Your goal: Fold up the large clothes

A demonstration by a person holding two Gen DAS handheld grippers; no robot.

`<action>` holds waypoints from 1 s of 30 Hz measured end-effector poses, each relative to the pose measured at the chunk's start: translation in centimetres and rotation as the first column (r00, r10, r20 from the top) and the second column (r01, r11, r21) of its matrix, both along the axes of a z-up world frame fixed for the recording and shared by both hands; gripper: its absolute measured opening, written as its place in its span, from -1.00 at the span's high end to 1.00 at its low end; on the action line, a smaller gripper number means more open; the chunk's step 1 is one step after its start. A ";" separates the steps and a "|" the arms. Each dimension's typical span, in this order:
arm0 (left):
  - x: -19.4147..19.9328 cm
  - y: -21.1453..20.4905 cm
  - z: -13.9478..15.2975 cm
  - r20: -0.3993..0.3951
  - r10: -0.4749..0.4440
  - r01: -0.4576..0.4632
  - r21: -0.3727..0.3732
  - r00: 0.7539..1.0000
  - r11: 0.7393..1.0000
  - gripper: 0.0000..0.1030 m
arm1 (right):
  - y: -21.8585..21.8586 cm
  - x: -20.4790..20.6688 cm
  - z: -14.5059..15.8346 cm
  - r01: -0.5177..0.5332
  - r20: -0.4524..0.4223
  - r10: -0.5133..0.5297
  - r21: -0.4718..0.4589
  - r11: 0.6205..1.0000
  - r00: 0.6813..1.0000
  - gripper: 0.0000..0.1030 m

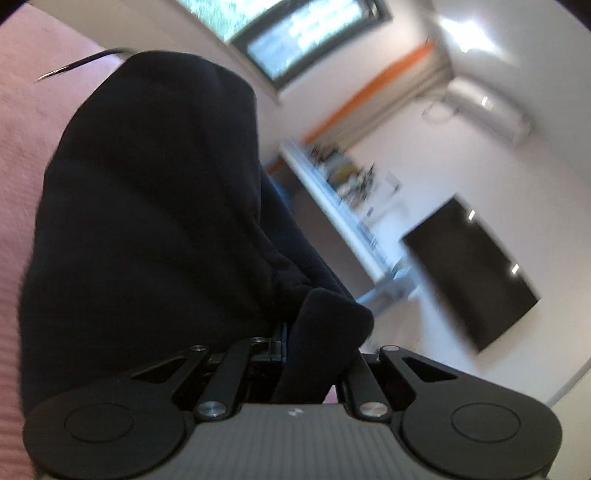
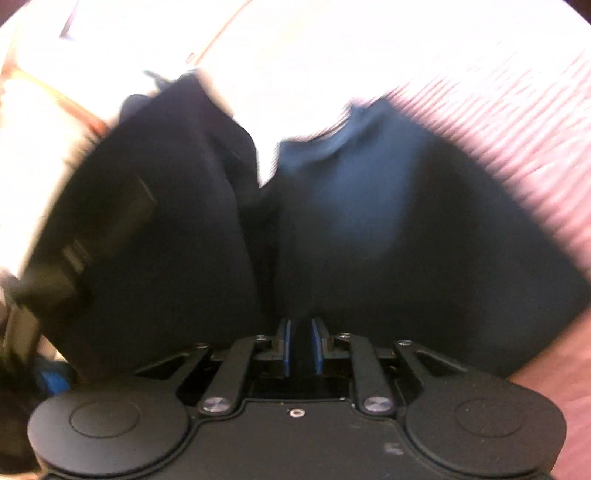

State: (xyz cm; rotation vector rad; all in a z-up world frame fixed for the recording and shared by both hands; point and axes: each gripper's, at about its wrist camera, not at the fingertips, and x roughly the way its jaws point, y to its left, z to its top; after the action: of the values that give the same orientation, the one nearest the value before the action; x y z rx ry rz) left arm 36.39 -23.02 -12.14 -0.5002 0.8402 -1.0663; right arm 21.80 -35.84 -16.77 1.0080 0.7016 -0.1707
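Note:
A large dark navy garment (image 1: pixel 147 221) hangs over my left gripper (image 1: pixel 286 339), whose jaws are shut on a fold of it; cloth hides the fingertips. In the right wrist view the same dark garment (image 2: pixel 388 221) fills the frame, with a neckline-like edge near the top. My right gripper (image 2: pixel 301 343) has its blue pads (image 2: pixel 284 347) close together with dark cloth between them. The garment is lifted above a pink ribbed bedspread (image 2: pixel 517 129). Both views are motion-blurred.
The pink bedspread (image 1: pixel 22 166) lies at left in the left wrist view. Beyond it are a window (image 1: pixel 295 33), a white shelf with clutter (image 1: pixel 343 192), a black TV (image 1: pixel 469 269) and an air conditioner (image 1: pixel 487 110) on white walls.

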 end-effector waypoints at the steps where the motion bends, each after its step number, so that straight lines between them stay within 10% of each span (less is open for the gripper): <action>1: -0.3 -1.2 -0.8 0.004 -0.017 0.017 0.042 1.000 0.999 0.86 | -1.2 -1.0 0.2 0.029 -0.015 -0.029 -0.022 0.999 0.999 0.64; 6: -1.7 -6.1 -5.8 -0.005 -0.062 0.062 0.236 0.998 0.970 0.85 | -6.3 -2.5 0.7 0.036 -0.137 -0.064 -0.197 0.980 0.988 0.64; 12: -2.5 -8.3 -5.3 0.027 -0.113 0.104 0.233 0.993 0.967 0.85 | -9.3 2.8 5.4 -0.100 -0.071 0.079 -0.369 0.924 0.994 0.63; 14: -2.9 -9.3 -5.3 0.041 -0.134 0.119 0.258 0.990 0.959 0.85 | -9.5 6.4 6.9 -0.198 -0.047 0.195 -0.387 0.900 0.980 0.35; 16: -2.4 -9.1 -6.2 0.011 -0.134 0.127 0.252 0.991 0.959 0.85 | -9.3 10.3 7.5 -0.257 -0.018 0.271 -0.384 0.887 0.962 -0.60; 25: -0.9 -9.2 -6.6 -0.030 -0.121 0.124 0.225 0.992 0.966 0.85 | -12.0 19.3 1.8 -0.462 -0.034 0.461 -0.071 0.884 0.887 -0.61; 30: -0.6 -8.5 -6.6 -0.047 -0.123 0.131 0.214 0.991 0.968 0.85 | -12.6 21.7 -1.1 -0.467 0.063 0.462 0.146 0.872 0.884 -0.97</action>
State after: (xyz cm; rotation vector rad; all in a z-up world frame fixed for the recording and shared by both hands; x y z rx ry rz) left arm 35.78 -31.56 -18.75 -0.2832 1.0158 -1.0703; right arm 43.50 -48.45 -17.89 0.9597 0.9249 0.3249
